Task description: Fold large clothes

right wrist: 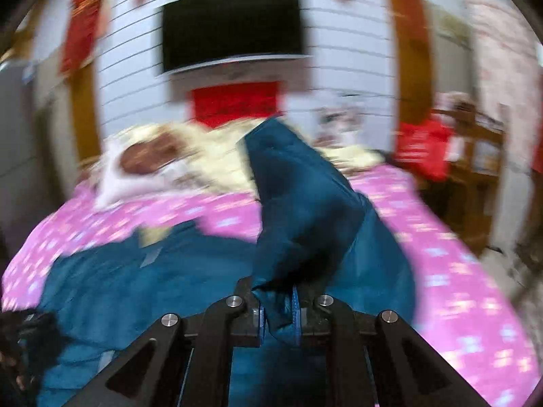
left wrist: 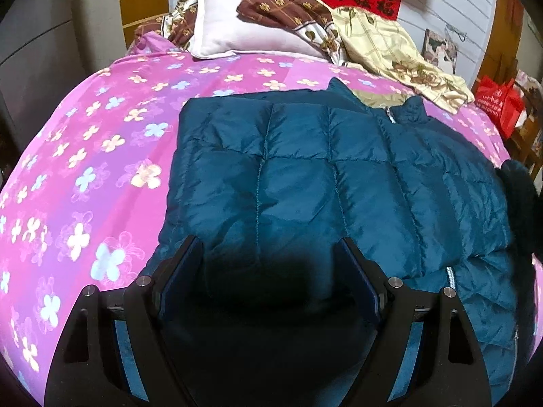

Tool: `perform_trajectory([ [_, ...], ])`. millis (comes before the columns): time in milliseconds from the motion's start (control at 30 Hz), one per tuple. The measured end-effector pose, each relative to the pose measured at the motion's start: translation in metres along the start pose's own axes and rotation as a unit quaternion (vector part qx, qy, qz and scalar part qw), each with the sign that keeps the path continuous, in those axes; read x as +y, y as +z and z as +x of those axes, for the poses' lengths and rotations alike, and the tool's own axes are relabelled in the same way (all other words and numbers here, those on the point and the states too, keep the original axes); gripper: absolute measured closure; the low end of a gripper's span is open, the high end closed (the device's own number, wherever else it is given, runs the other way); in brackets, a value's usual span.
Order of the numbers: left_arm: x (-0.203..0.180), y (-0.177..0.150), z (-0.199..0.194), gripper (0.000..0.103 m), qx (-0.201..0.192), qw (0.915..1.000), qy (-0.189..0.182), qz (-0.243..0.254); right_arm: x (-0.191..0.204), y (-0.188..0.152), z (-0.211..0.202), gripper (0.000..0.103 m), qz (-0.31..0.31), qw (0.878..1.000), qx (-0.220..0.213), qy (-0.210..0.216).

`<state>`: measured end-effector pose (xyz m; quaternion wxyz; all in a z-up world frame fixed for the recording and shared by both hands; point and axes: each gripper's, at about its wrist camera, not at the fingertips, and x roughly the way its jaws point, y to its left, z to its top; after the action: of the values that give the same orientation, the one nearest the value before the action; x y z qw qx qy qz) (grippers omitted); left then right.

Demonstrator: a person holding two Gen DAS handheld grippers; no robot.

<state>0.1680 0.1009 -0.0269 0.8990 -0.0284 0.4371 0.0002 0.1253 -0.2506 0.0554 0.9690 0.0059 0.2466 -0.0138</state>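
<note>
A teal quilted puffer jacket (left wrist: 305, 169) lies on the bed, one side folded over its front, collar toward the pillows. My left gripper (left wrist: 269, 251) hovers low over its near part, jaws wide apart and gripping nothing; the fabric below them is in shadow. The right wrist view is smeared by motion. There my right gripper (right wrist: 276, 293) is shut on a fold of the jacket (right wrist: 298, 203), and a sleeve-like length of it rises up and away from the pads, above the rest of the jacket (right wrist: 135, 281).
A pink flowered bedspread (left wrist: 101, 169) covers the bed. A white pillow (left wrist: 237, 34) and crumpled floral quilts (left wrist: 383, 44) are heaped at the head. A red bag (left wrist: 499, 101) sits by wooden furniture on the right. A dark screen (right wrist: 234, 23) hangs on the wall.
</note>
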Motion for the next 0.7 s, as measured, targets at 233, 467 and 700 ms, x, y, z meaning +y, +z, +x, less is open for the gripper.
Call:
perform_trajectory([
  [233,0.002,0.004,0.009,0.021,0.013,0.9999,0.002,-0.006,0.135,-0.045,0.073,0.092,-0.024,0.990,0.058,0.130],
  [467,0.005,0.006,0.009,0.021,0.012,0.9999,-0.006,-0.009,0.172,-0.054,0.088,0.048,-0.033,0.975,0.097,0.195],
  [700,0.010,0.006,0.000,0.021,-0.003,0.9979,-0.052,-0.038,0.138,-0.066,0.018,0.014,-0.086,0.986,0.098,0.108],
])
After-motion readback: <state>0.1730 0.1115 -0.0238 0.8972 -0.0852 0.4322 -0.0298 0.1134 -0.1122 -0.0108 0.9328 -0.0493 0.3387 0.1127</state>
